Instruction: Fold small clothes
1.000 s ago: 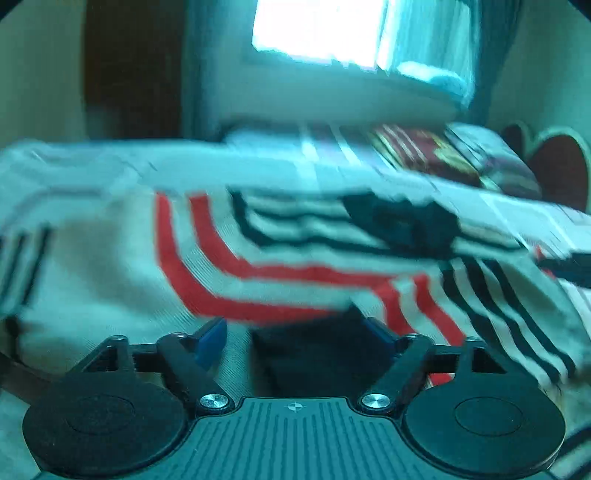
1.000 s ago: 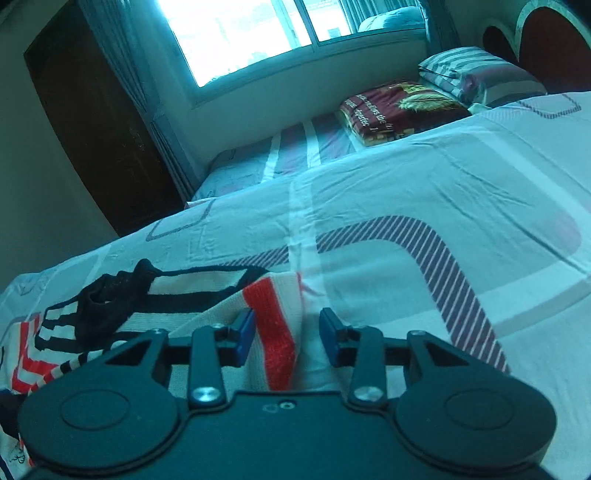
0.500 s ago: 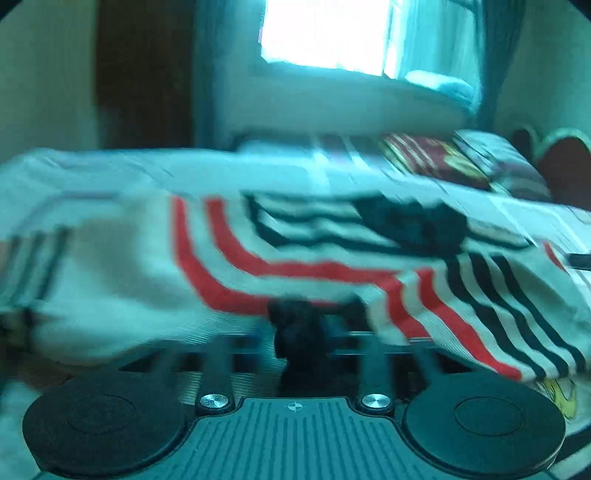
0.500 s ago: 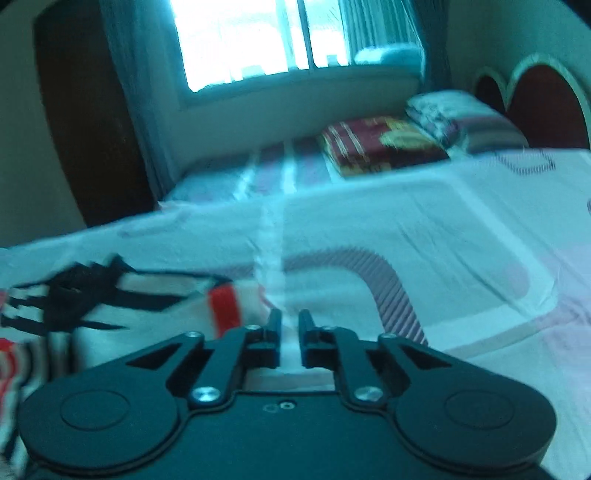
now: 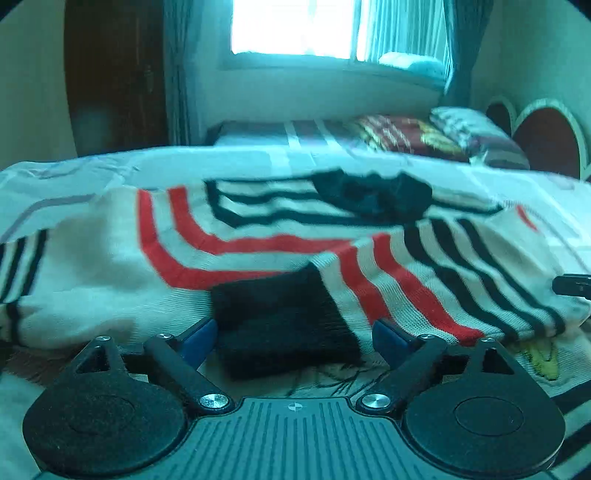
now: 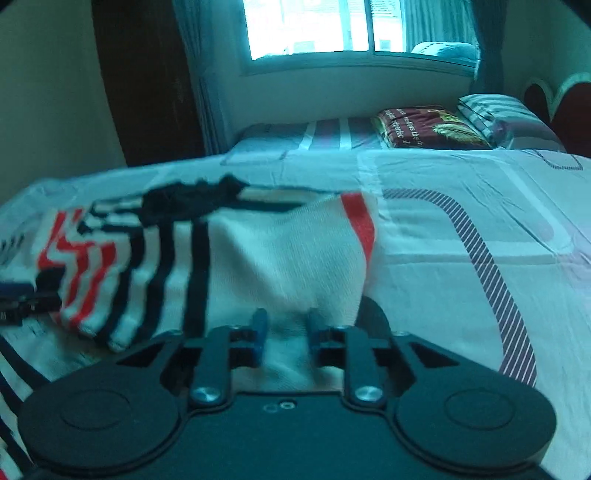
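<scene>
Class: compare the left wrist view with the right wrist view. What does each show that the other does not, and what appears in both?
Only the left wrist view shows the sweater's black ribbed cuff lying between the wide-open jaws of the left hand-held gripper, which have just been opening.

Only the right wrist view shows the right hand-held gripper with white knit bunched between its jaws, and the sheet's striped curved band.

Both show the striped sweater, the bed, the window and the red pillow.
</scene>
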Motion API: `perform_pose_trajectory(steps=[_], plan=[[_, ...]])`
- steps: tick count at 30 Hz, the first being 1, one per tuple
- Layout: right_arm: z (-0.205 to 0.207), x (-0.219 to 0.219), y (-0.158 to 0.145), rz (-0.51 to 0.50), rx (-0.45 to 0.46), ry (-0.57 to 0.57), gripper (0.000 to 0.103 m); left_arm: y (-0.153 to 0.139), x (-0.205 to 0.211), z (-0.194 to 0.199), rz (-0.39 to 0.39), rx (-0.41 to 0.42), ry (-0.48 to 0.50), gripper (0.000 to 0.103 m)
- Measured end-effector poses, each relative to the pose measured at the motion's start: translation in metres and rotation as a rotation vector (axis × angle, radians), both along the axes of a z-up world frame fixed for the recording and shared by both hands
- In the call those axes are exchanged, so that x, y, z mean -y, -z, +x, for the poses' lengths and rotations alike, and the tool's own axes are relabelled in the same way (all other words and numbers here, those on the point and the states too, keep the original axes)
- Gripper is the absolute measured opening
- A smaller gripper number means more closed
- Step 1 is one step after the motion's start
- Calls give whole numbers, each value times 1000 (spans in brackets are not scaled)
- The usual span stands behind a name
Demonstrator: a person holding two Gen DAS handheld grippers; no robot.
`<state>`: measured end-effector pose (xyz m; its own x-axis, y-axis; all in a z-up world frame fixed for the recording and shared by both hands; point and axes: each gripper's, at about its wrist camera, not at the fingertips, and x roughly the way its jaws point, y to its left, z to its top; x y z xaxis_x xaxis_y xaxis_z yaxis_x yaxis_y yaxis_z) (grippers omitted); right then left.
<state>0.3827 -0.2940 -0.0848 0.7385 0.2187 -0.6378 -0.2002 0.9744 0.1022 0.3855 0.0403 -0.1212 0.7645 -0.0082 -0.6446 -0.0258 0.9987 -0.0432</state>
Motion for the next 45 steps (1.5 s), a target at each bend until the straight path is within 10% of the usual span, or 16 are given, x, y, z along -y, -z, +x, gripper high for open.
perform_pose_trajectory(steps=[9, 12, 20, 29, 35, 45], plan=[[-42, 3, -25, 80, -4, 159, 35, -11, -188, -86, -241, 84, -371, 91], [-59, -4, -34, 100, 10, 208, 46, 8, -278, -109, -438, 75, -559, 90], [-75, -50, -46, 212, 10, 250, 41, 43, -389, -118, -691, 181, -663, 48], [-73, -83, -51, 269, 1, 309, 41, 54, -425, -87, -731, 158, -666, 13], [-77, -84, -51, 274, -1, 324, 41, 39, -418, -73, -592, 155, -614, 6], [-90, -50, -49, 281, 19, 355, 41, -56, -265, -10, -462, 284, -196, 5]])
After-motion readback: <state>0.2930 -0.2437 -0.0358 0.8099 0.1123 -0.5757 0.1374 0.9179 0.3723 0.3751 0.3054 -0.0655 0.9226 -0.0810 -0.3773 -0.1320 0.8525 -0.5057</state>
